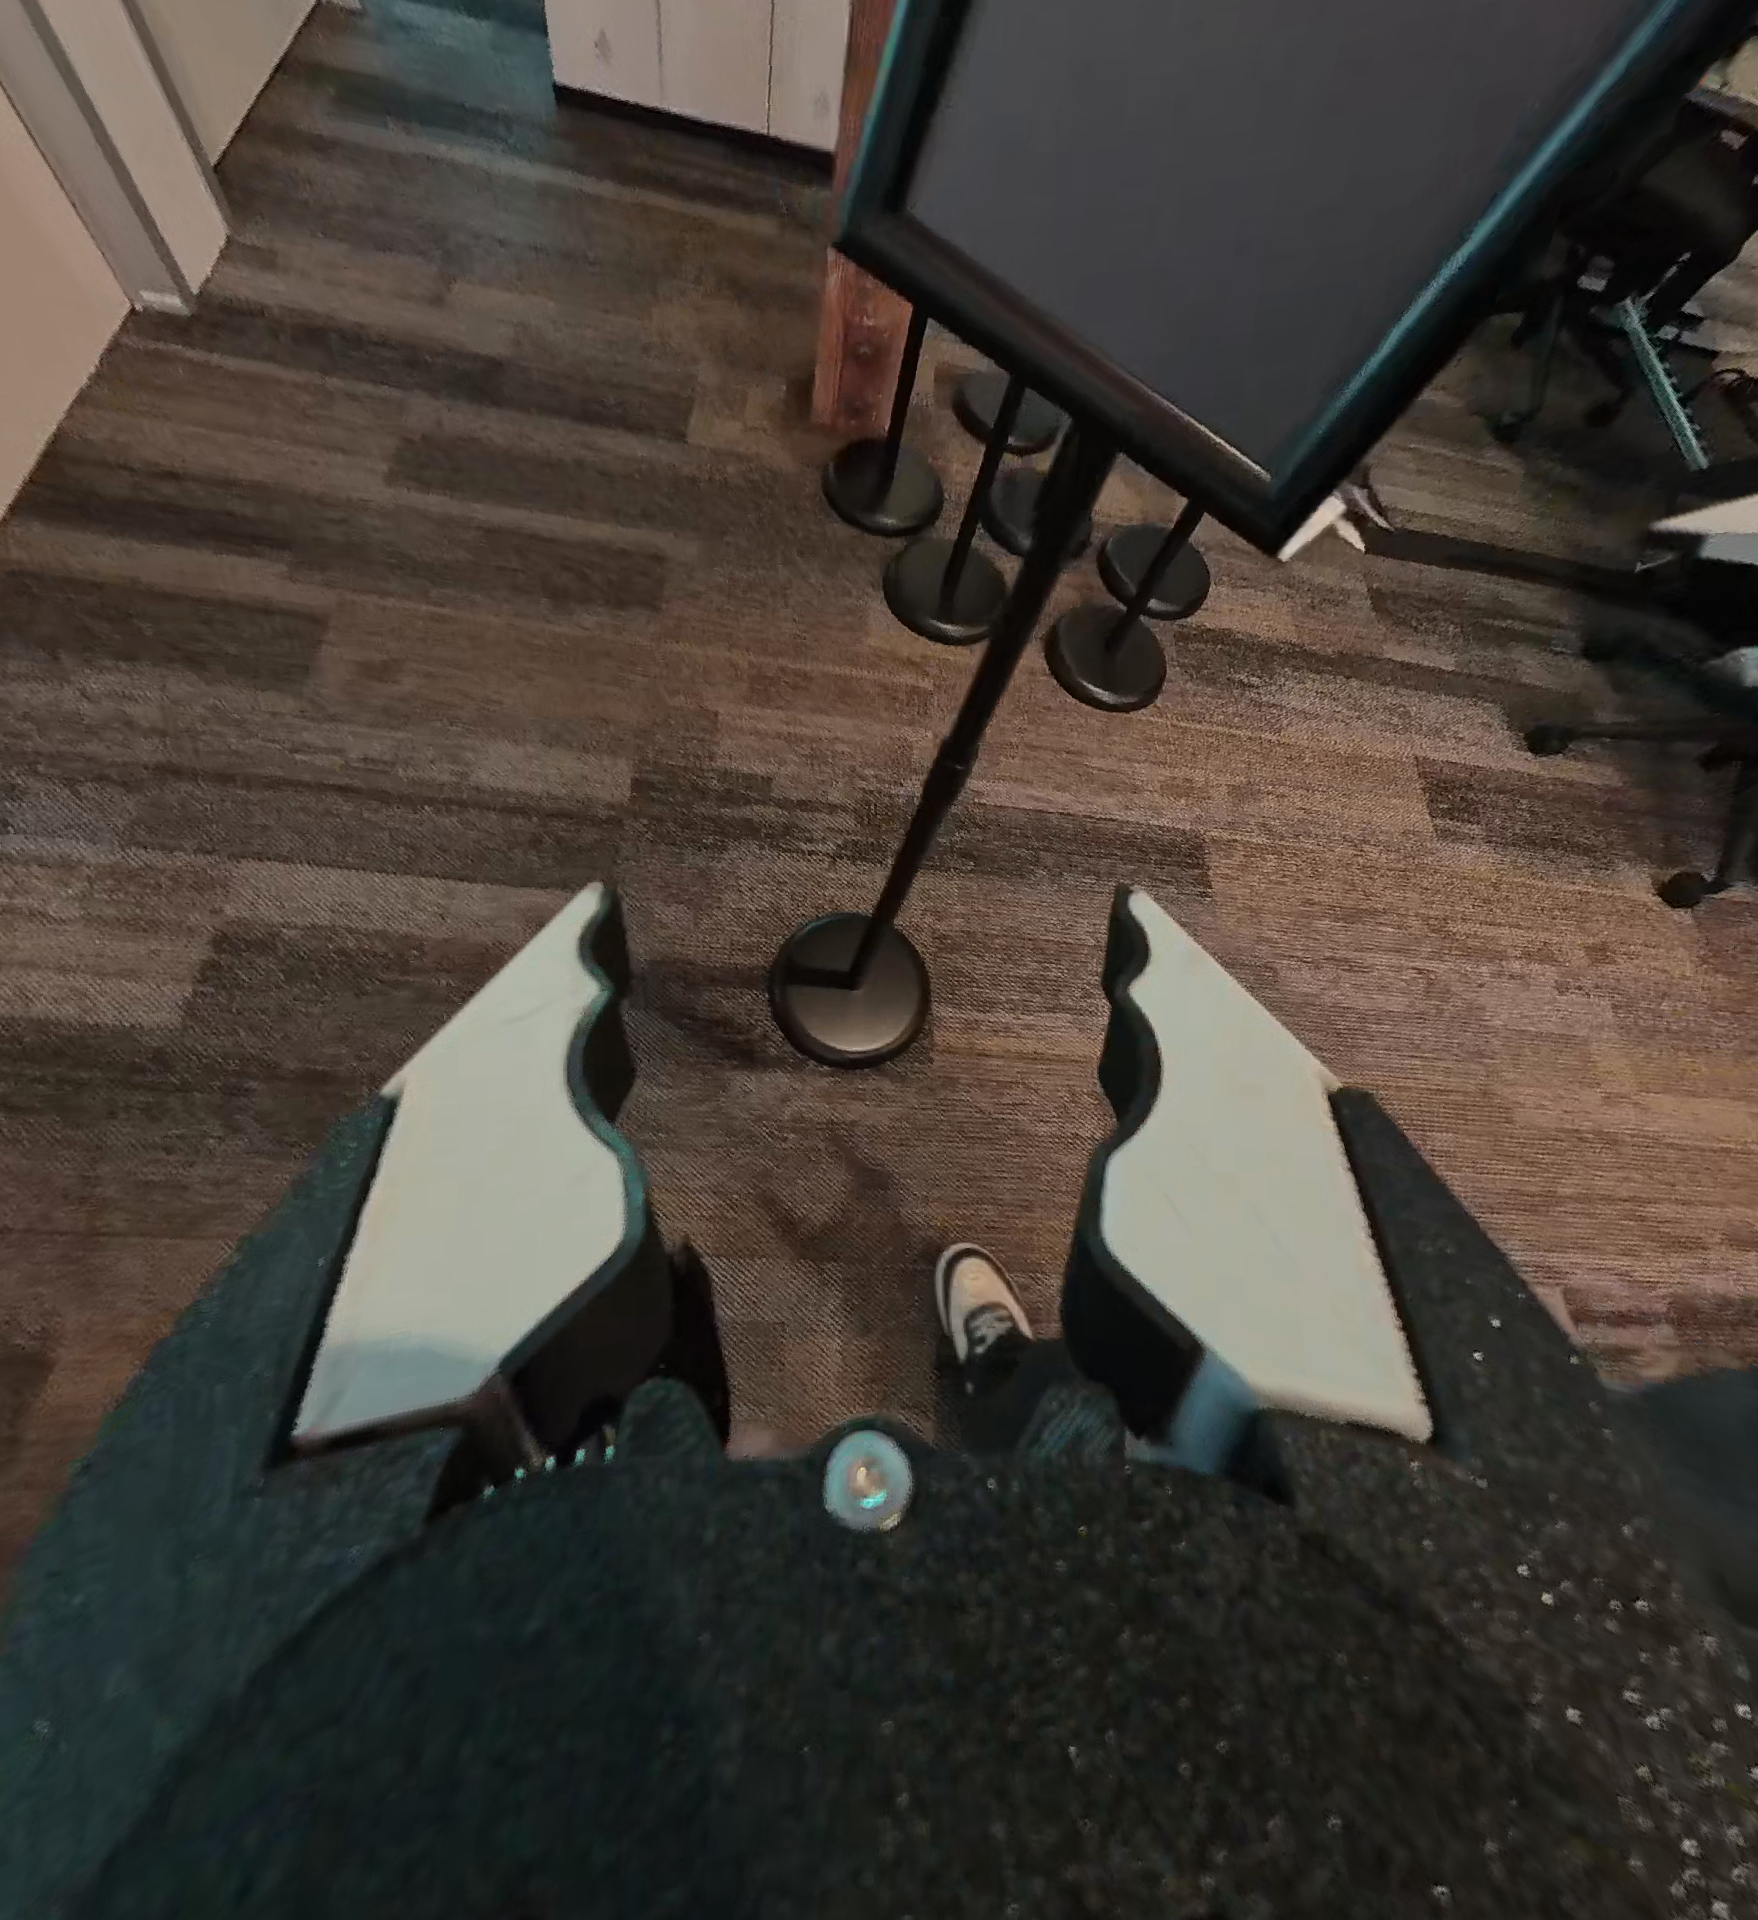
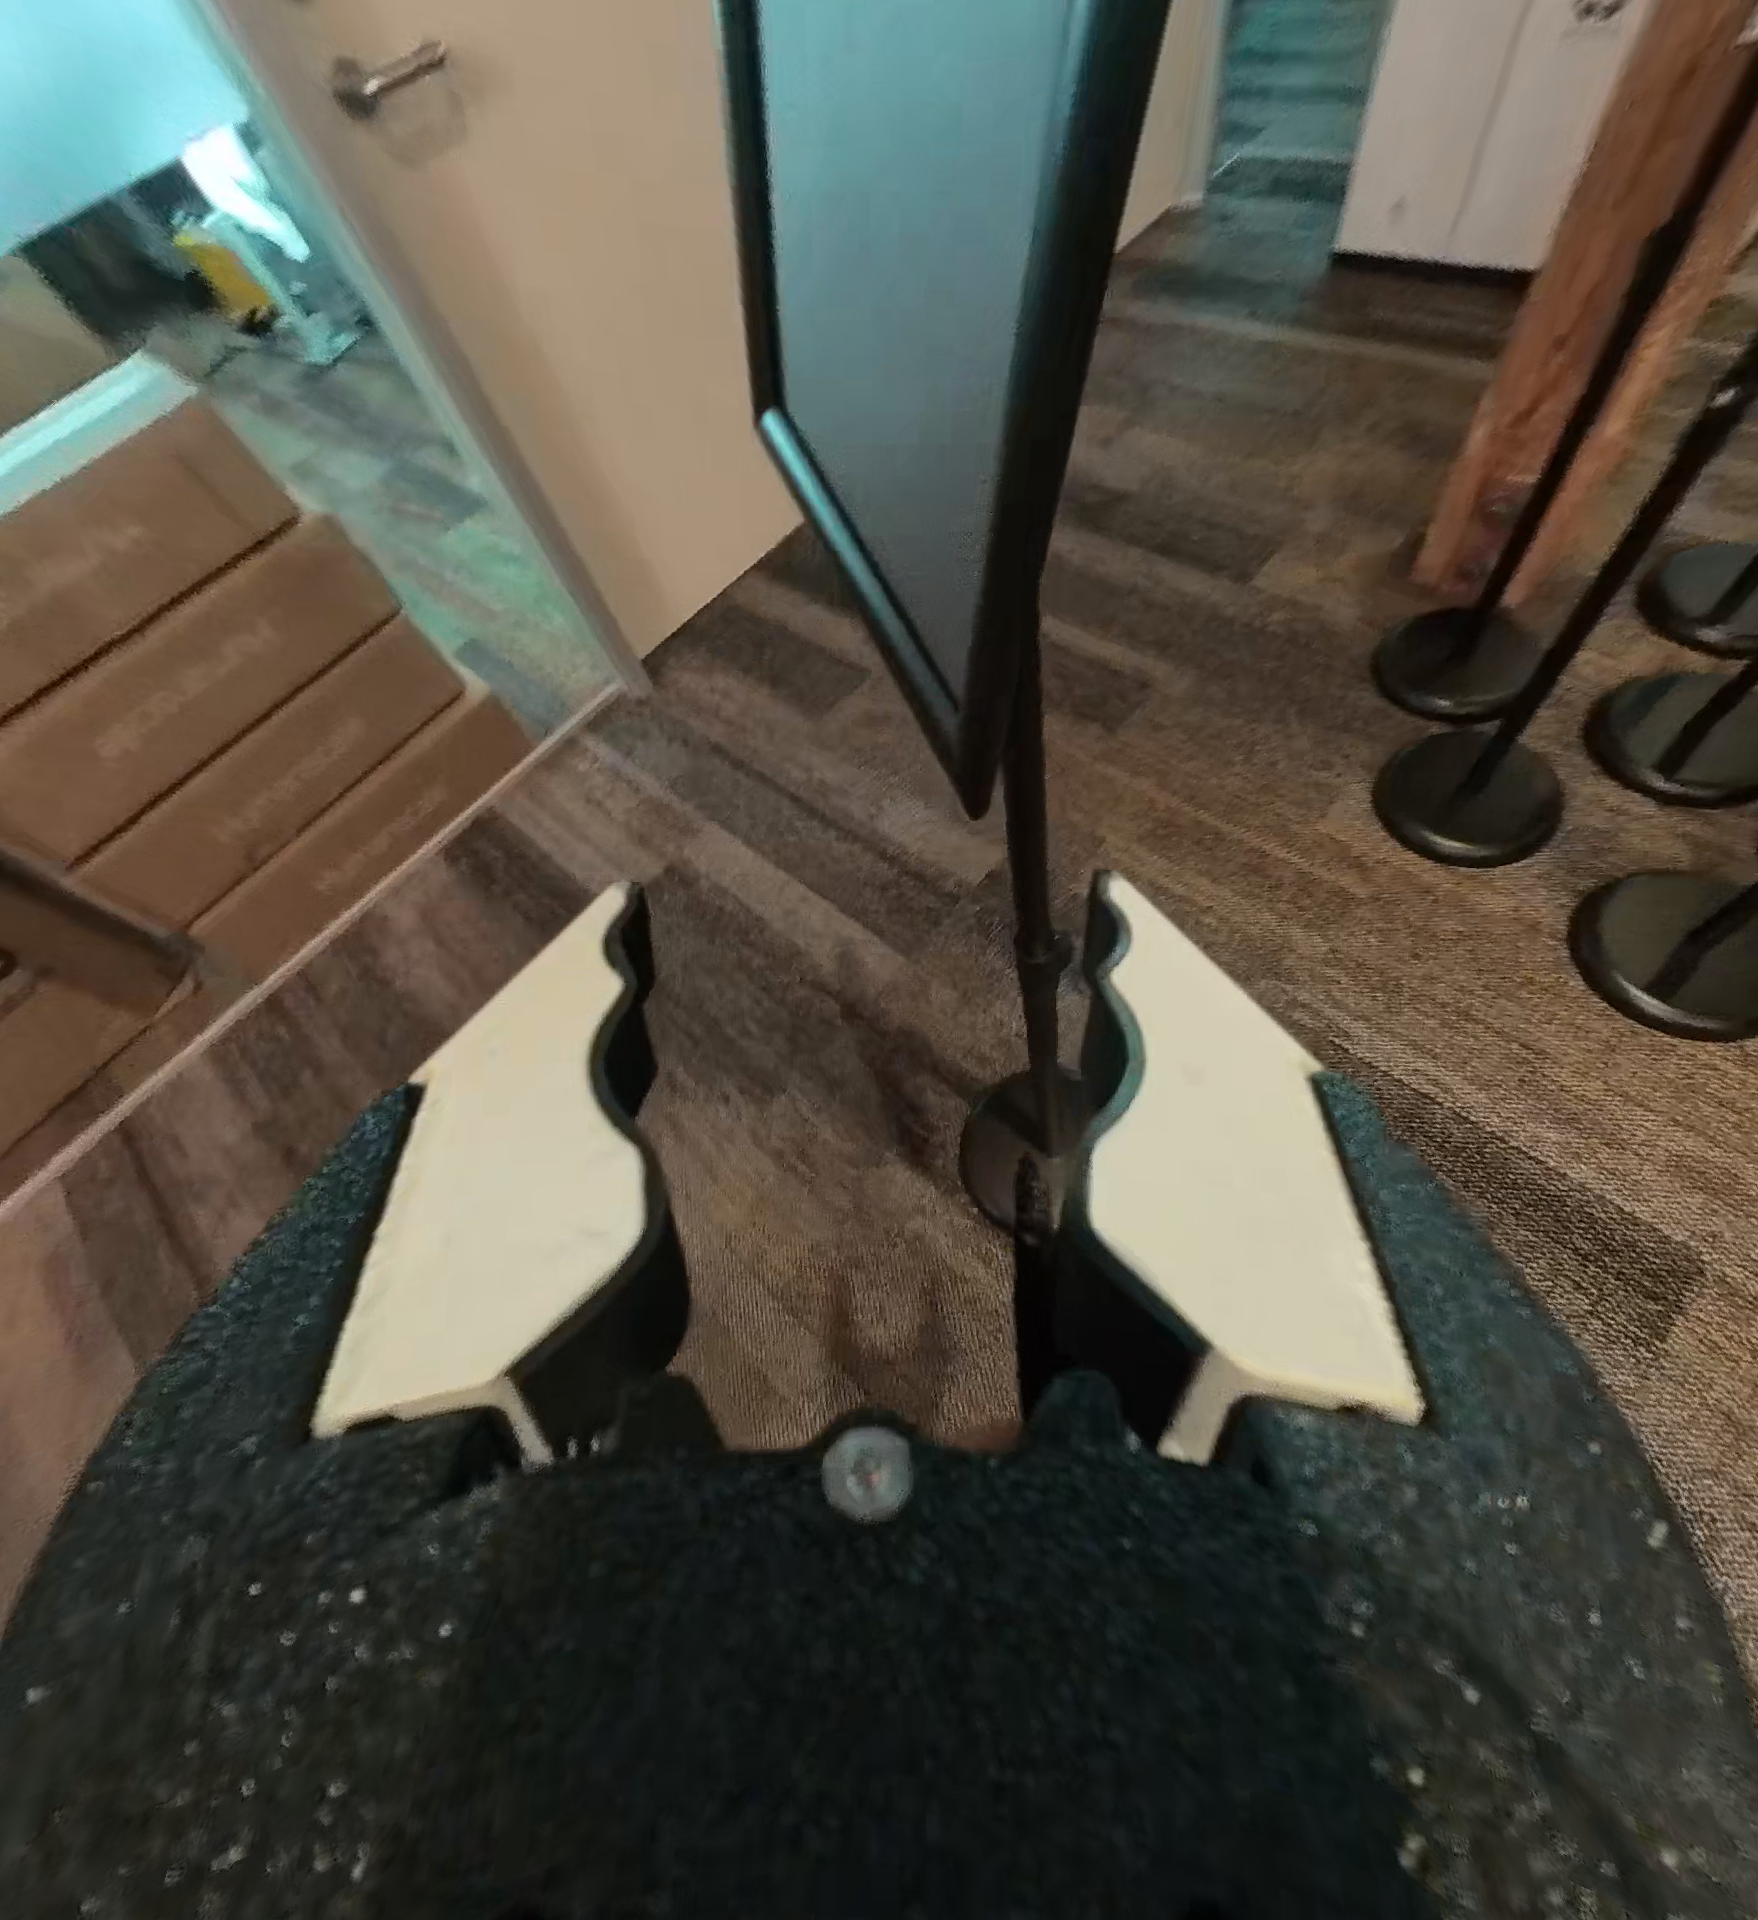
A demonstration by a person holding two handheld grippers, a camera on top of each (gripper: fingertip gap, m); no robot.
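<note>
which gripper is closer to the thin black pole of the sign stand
Right. The right gripper is open with the thin black pole beside its right finger; the left gripper, also open, hangs back from the pole, above the carpet.

The left gripper is held high and tilted downward, its pale jaws spread wide with nothing between them. The right gripper is likewise angled downward, jaws parted wide and closed on nothing. A shoe of the person is seen below the left gripper.
</note>
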